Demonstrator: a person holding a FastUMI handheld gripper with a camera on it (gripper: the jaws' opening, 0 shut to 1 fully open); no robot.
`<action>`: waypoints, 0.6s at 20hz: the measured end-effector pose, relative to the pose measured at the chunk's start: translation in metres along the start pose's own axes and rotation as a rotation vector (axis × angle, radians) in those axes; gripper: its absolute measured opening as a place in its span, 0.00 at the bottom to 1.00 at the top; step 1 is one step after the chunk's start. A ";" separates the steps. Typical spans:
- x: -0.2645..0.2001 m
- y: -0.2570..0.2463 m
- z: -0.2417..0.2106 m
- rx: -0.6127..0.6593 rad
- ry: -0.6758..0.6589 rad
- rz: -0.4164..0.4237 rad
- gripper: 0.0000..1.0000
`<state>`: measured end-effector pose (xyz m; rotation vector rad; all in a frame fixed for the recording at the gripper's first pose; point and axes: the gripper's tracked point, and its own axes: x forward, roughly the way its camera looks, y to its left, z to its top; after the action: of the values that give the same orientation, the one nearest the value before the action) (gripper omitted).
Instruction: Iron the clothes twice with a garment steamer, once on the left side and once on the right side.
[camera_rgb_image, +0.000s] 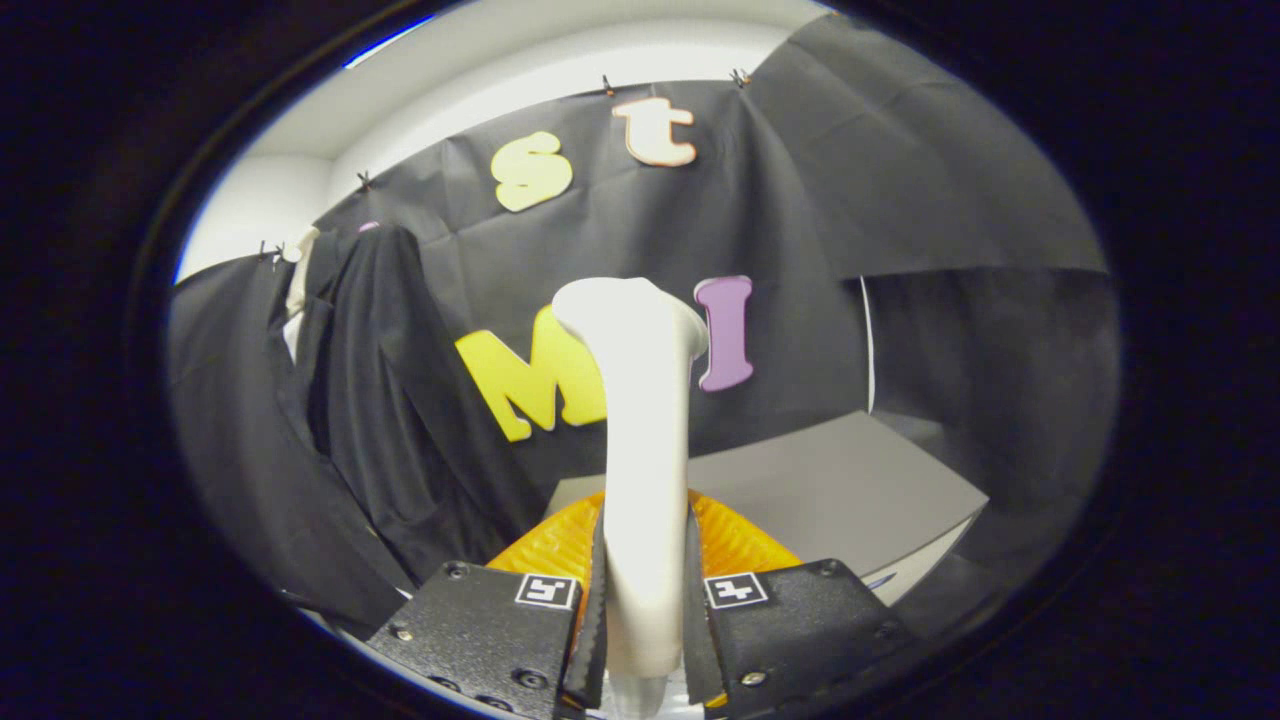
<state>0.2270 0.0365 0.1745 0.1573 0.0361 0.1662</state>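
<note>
A white garment steamer (645, 440) stands upright between my fingers, its handle clamped on both sides and its flared head rising above them. My gripper (645, 600) is shut on that handle. A black garment (385, 400) hangs from a pale hanger (298, 280) against the booth wall, off to the left of the steamer and some way beyond the fingers. The steamer head points up and slightly away from the garment. The steamer's lower end is hidden below the fingers.
A grey table top (830, 480) lies beyond the fingers to the right, its front edge running down toward the right. An orange ribbed thing (735, 540) sits just behind the steamer handle, low on the table. Black cloth walls close off the back and right.
</note>
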 end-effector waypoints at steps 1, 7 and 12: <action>-0.009 0.011 0.012 -0.002 -0.033 0.000 0.33; -0.052 0.080 0.065 -0.040 -0.198 -0.037 0.33; -0.073 0.156 0.091 -0.102 -0.300 -0.055 0.33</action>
<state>0.1341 0.1622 0.2912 0.0785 -0.2658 0.0876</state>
